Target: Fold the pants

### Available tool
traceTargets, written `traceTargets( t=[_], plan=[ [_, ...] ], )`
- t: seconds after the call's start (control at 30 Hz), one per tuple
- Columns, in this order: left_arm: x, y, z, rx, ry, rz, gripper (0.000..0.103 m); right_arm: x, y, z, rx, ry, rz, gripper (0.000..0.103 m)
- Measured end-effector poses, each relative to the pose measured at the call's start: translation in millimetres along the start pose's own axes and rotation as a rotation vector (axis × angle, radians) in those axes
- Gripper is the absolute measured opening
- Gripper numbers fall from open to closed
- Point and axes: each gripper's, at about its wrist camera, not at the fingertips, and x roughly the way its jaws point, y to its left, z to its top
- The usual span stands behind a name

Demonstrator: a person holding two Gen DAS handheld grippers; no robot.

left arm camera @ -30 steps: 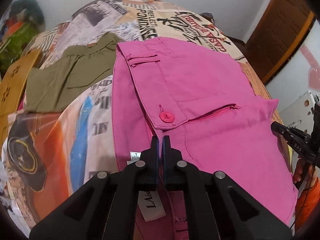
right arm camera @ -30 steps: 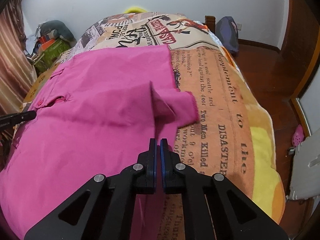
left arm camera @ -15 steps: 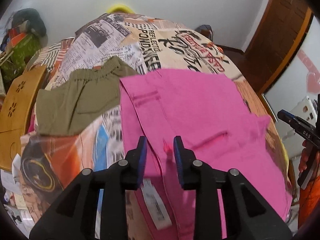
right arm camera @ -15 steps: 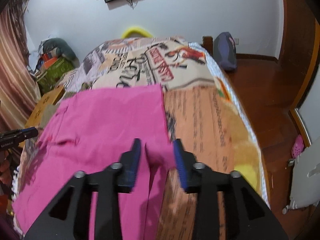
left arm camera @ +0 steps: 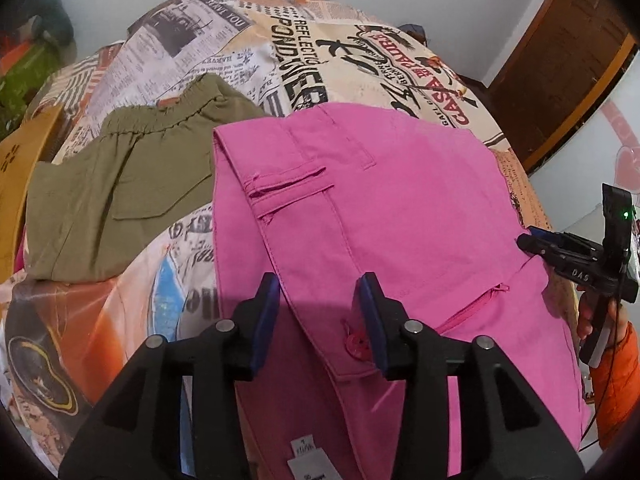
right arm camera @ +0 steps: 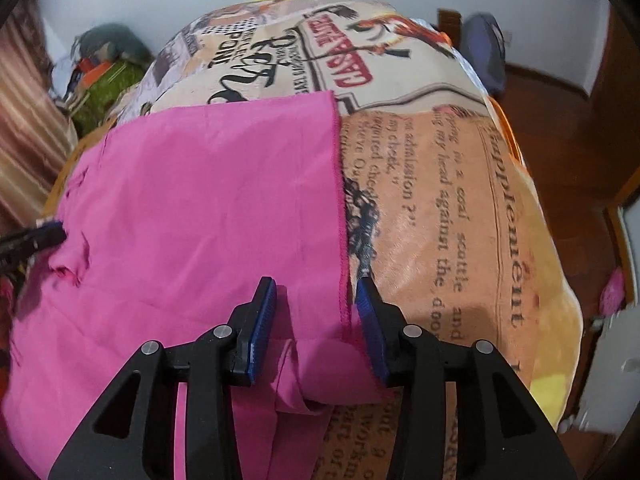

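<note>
— Newsprint-patterned bedding (left arm camera: 312, 48) covered the bed, and the pink pants (left arm camera: 400, 216) lay folded across it, beside an olive garment (left arm camera: 120, 184). Where were they relative to the fingers?

— The left gripper (left arm camera: 320, 312) stood parted over the waistband, its button (left arm camera: 356, 340) between the fingers, nothing pinched. The right gripper (right arm camera: 316, 316) straddled the pants' hemmed edge, likewise released.

— Had both let go?

— Yes, both jaws had just been opening, cloth lying loose between them.

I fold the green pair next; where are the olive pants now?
In the left wrist view, the olive pants lie on the printed bedspread, left of and touching the pink pants.
</note>
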Motion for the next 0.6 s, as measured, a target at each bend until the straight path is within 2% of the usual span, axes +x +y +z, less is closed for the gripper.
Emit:
traceTargets(
  t=[0.07, 0.1, 0.13, 0.3, 0.47, 0.6],
  plan=[
    [0.9, -3.7, 1.6, 0.021, -0.009, 0.010, 0.037, 1.6, 2.4, -0.2, -0.010, -0.005, 0.006, 0.034],
    [1.6, -5.0, 2.6, 0.027, -0.010, 0.011, 0.026, 2.8, 4.5, -0.2, -0.026, -0.012, 0.000, 0.026],
    [2.6, -6.7, 3.8, 0.033, -0.009, 0.011, 0.011, 4.0, 7.2, -0.7, -0.044, -0.015, -0.013, 0.014],
    [2.5, -15.2, 6.7, 0.062, -0.024, 0.045, 0.008, 9.7, 16.8, 4.0, -0.151, -0.036, -0.083, 0.007],
    [-10.3, -12.5, 6.8, 0.044, -0.064, 0.076, 0.007, 14.4, 11.6, 12.6, -0.166, -0.035, -0.101, 0.007],
    [-4.2, -10.5, 2.2, 0.030, -0.038, 0.098, 0.009, 17.0, 16.0, 14.8, -0.164, -0.029, -0.124, 0.007]
  ],
)
